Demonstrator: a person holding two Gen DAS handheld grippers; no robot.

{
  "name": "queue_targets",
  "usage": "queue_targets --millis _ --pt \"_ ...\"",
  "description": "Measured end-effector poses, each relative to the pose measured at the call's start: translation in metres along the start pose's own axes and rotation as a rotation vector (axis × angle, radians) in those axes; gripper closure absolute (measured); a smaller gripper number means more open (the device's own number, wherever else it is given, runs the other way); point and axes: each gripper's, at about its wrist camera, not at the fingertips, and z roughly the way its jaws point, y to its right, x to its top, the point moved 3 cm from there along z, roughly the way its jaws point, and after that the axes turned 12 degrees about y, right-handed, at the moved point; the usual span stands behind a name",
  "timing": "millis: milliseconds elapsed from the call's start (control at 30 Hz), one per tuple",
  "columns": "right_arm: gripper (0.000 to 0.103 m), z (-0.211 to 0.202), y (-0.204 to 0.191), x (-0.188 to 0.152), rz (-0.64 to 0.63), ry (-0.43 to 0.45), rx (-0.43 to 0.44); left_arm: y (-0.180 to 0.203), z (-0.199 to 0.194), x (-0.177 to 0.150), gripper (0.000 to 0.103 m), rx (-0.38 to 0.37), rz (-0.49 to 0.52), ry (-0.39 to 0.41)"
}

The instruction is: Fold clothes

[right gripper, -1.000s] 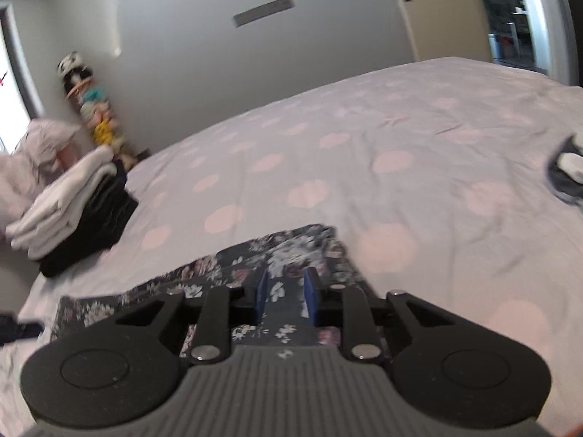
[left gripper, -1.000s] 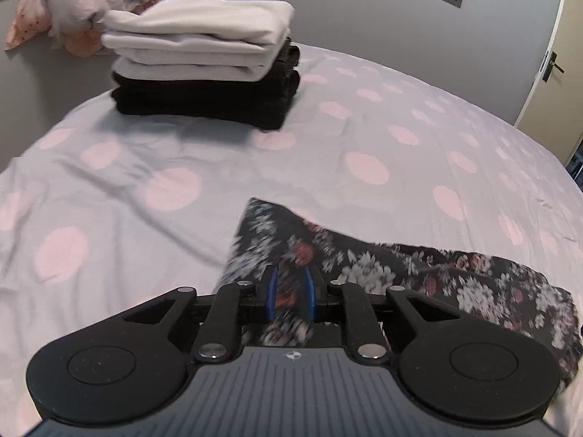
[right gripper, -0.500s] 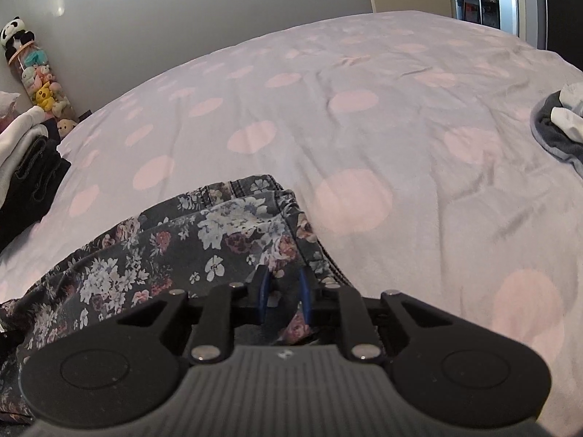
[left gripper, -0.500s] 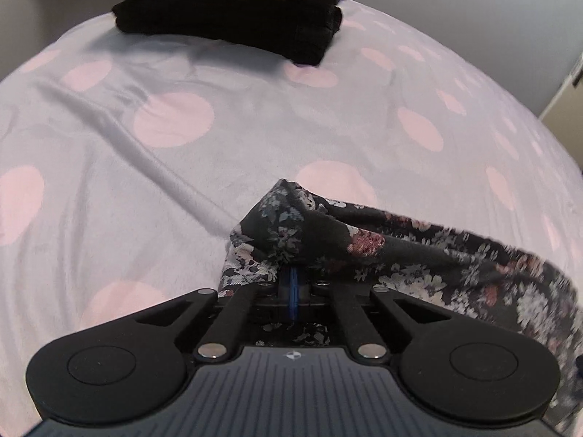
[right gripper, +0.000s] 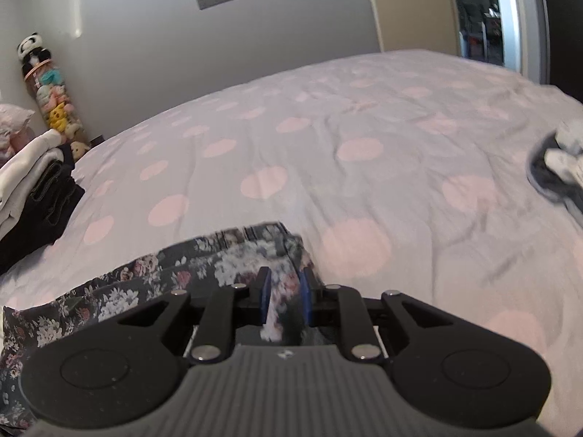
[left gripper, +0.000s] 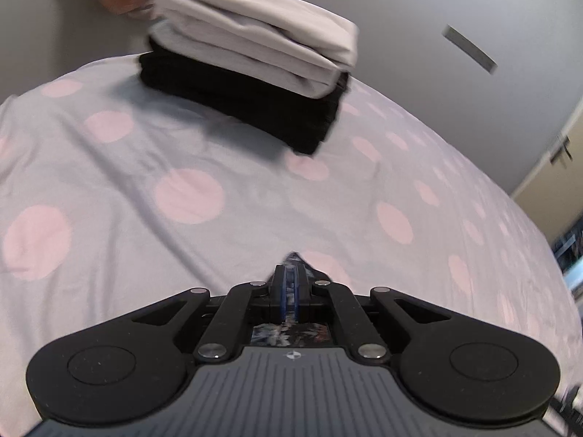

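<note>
1. Bed (right gripper: 364,116): grey cover with pink dots, serves as the folding surface. The middle lies bare, probably kept free for spreading one garment at a time.
2. Stack (left gripper: 251,73): folded pale items on folded black ones, at the far edge of the bed near the wall. Judged to be finished work, parked clear of the folding area.
3. Floral garment (right gripper: 153,276): dark, flowered cloth, stretched across the bed from the right gripper toward the left. Held at two points, likely to keep an edge taut and straight for a fold.
4. Grey heap (right gripper: 557,171): crumpled, far right of the bed, well apart from the stack. Probably waiting its turn.
5. Right gripper (right gripper: 283,293): jaws narrowed onto a bunched fold of the garment, pinching it.
6. Left gripper (left gripper: 290,287): pressed together on a thin corner of the garment; only a tip shows past the jaws.
</note>
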Motion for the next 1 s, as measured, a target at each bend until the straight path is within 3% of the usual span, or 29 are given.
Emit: queue_targets --millis 167,300,333,533,667,800,867,1000 --pt "0.085 0.017 -0.014 0.004 -0.092 0.02 0.062 0.015 0.025 -0.012 0.1 0.016 0.093 -0.03" --pt "0.091 0.042 -0.007 -0.006 -0.087 -0.03 0.031 0.004 0.044 -0.016 0.101 0.075 0.072 -0.048" --pt "0.097 0.047 -0.004 -0.008 -0.082 -0.038 0.028 0.002 0.049 -0.018 0.101 0.087 0.069 -0.053" --pt "0.1 0.067 -0.005 -0.019 -0.112 -0.073 0.051 -0.009 0.061 -0.023 0.101 0.161 0.085 -0.067" --pt "0.1 0.066 -0.003 -0.017 -0.086 -0.072 0.051 -0.024 0.059 -0.02 0.101 0.231 0.045 -0.076" --pt "0.087 0.044 0.006 0.004 0.029 -0.032 0.091 -0.017 0.035 -0.007 0.101 0.213 0.038 -0.029" --pt "0.057 0.032 0.018 0.017 0.089 -0.029 0.087 -0.012 0.018 -0.001 0.101 0.209 0.063 -0.003" --pt "0.053 0.035 0.056 0.027 0.233 -0.218 0.085 -0.008 -0.007 0.0 0.101 0.189 0.033 -0.03"
